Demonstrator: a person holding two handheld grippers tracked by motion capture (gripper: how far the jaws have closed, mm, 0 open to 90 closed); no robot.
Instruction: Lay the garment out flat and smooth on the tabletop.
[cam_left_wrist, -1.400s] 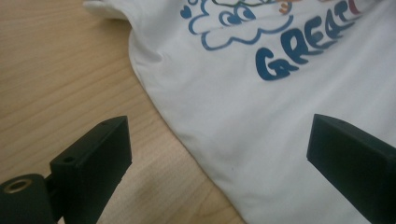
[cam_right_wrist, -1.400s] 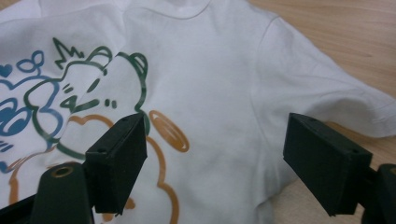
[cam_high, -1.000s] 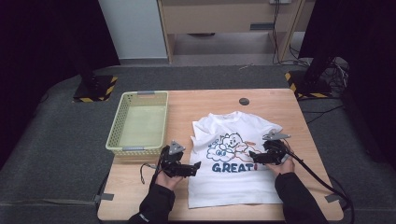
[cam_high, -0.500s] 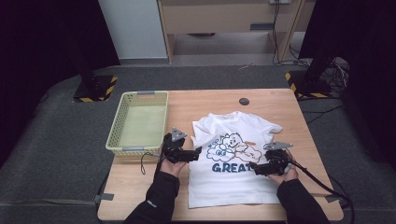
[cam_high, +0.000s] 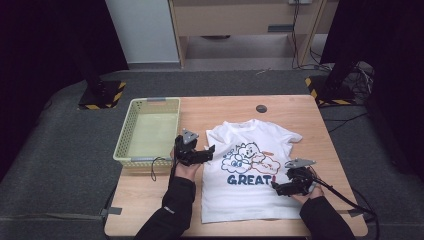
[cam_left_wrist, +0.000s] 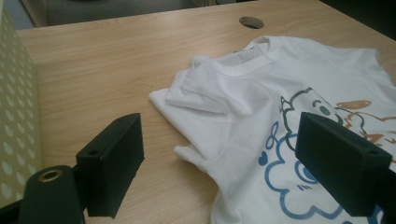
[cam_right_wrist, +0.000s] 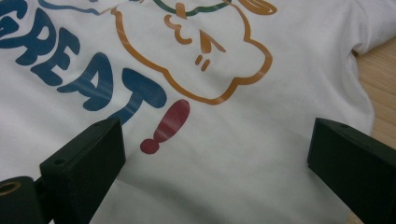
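1. State: white T-shirt (cam_high: 250, 172) lies print-up on the desk (cam_high: 225, 107), right of centre, collar toward the far edge, hem near the near edge. Body is flat. Judging by the layout this is a fold job, and no body fold is in yet.
2. Only deviation from flat: the sleeve on the left (cam_left_wrist: 205, 95) is bunched and turned in on itself. The sleeve on the right lies spread toward the desk's right edge.
3. Left gripper (cam_high: 209, 151): at the shirt's left edge beside that sleeve, jaws apart, nothing between them. They have just been narrowing a little, with only bare wood and the shirt edge in the gap.
4. Right gripper (cam_high: 276, 190): over the lower right of the print, jaws wide, gripping nothing. They opened slightly within the last second, then held.
5. Left to do, my read: everything. Grab, fold, probably drop into the yellow-green basket (cam_high: 125, 145) at the desk's left edge, which holds nothing.
6. View differences:
   - High view gives layout: basket, cable hole (cam_high: 261, 108) near the far edge, both forearms.
   - Left gripper view shows the sleeve creases and ribbed collar (cam_left_wrist: 247, 63), which are mush from above.
   - Right gripper view shows the red exclamation mark (cam_right_wrist: 166, 126) between its jaws and fabric flat below.
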